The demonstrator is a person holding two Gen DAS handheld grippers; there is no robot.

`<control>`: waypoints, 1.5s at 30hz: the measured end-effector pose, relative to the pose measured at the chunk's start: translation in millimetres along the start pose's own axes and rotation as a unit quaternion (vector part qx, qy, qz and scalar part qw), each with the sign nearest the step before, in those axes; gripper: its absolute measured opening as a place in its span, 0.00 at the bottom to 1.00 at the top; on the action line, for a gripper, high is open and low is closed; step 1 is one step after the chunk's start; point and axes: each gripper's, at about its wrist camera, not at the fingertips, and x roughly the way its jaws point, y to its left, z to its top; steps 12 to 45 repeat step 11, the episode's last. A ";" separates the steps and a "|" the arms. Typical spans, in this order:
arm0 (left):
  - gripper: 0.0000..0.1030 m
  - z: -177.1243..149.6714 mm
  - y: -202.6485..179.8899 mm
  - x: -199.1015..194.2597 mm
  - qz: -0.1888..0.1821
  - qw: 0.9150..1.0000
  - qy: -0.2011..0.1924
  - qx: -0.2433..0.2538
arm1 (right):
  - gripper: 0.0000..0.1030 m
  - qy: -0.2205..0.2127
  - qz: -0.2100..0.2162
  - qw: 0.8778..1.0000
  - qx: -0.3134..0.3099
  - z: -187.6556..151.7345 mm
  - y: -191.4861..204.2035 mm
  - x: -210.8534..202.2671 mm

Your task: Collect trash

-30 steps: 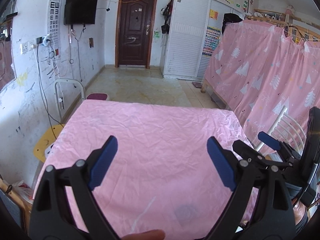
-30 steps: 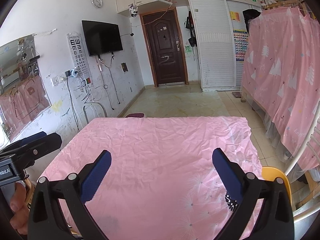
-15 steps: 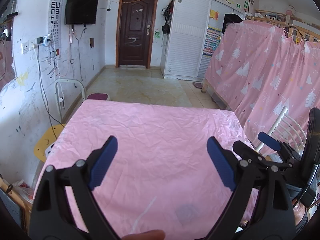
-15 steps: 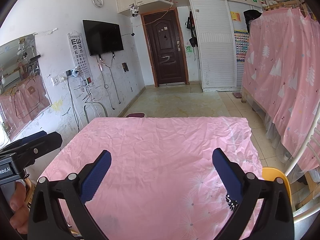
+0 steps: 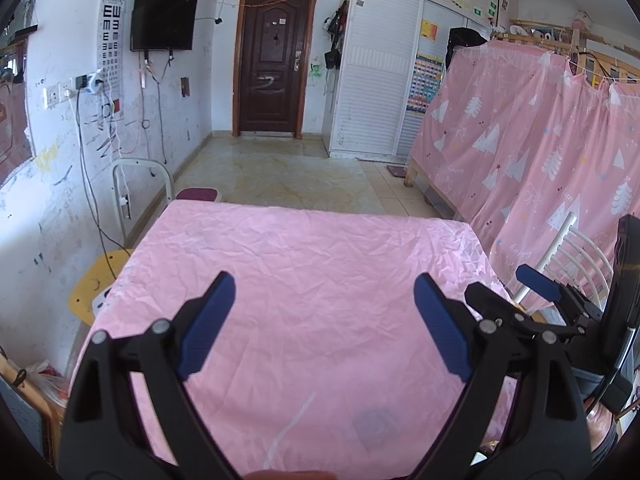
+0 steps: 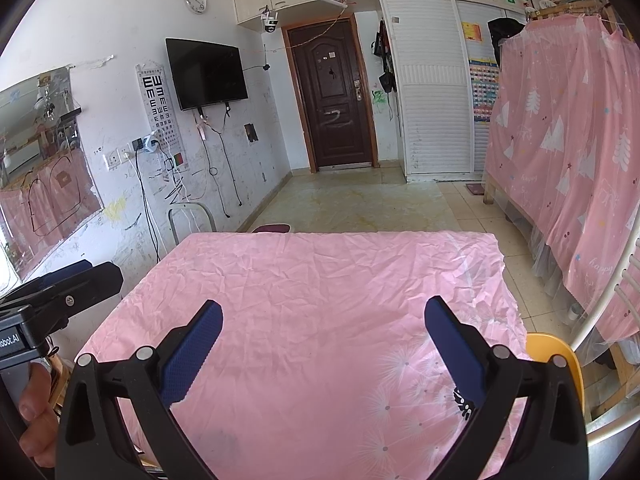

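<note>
A table under a wrinkled pink cloth fills both wrist views; it also shows in the right wrist view. No trash shows on it. My left gripper is open and empty above the near part of the cloth. My right gripper is open and empty above the near part too. The right gripper's blue fingers show at the right of the left wrist view. The left gripper body shows at the left edge of the right wrist view.
A yellow stool stands left of the table, another at its right. A white chair frame and a maroon stool sit near the far left corner. Pink curtains hang on the right. Tiled floor lies beyond.
</note>
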 end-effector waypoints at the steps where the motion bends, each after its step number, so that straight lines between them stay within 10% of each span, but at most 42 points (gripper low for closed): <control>1: 0.85 -0.2 1.4 0.3 0.000 1.000 0.000 -0.001 | 0.88 0.000 0.000 1.000 0.000 0.0 0.0 0.0; 45: 0.85 -1.4 1.8 0.2 0.005 1.000 0.003 -0.006 | 0.88 0.002 0.000 1.000 -0.001 -1.3 1.1 2.1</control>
